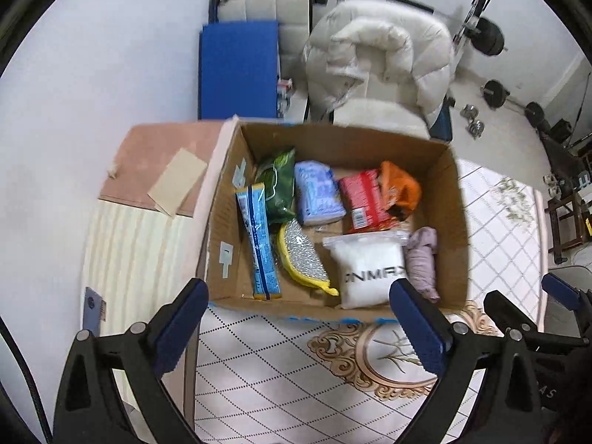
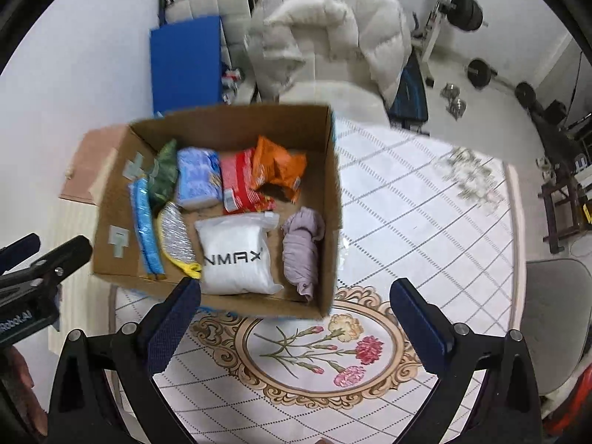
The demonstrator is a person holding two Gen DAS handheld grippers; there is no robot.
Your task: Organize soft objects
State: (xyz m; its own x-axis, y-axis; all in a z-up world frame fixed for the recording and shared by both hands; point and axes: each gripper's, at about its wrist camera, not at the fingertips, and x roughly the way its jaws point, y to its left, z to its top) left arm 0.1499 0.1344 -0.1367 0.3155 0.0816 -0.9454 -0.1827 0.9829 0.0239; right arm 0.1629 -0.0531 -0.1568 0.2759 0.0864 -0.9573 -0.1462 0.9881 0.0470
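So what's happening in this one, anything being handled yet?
Not at this moment. Both the left gripper and the right gripper hover open and empty near the front edge of a cardboard box on the patterned table. Inside lie snack packets, a white bag, a rolled lilac cloth and a silver-and-yellow scrubber.

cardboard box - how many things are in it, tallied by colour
In the cardboard box:
blue: 2, the long packet and the tissue pack
green: 1, snack bag
red: 1, packet
orange: 1, bag
white: 1, bagged item
lilac: 1, rolled cloth
silver and yellow: 1, scrub pad
total: 8
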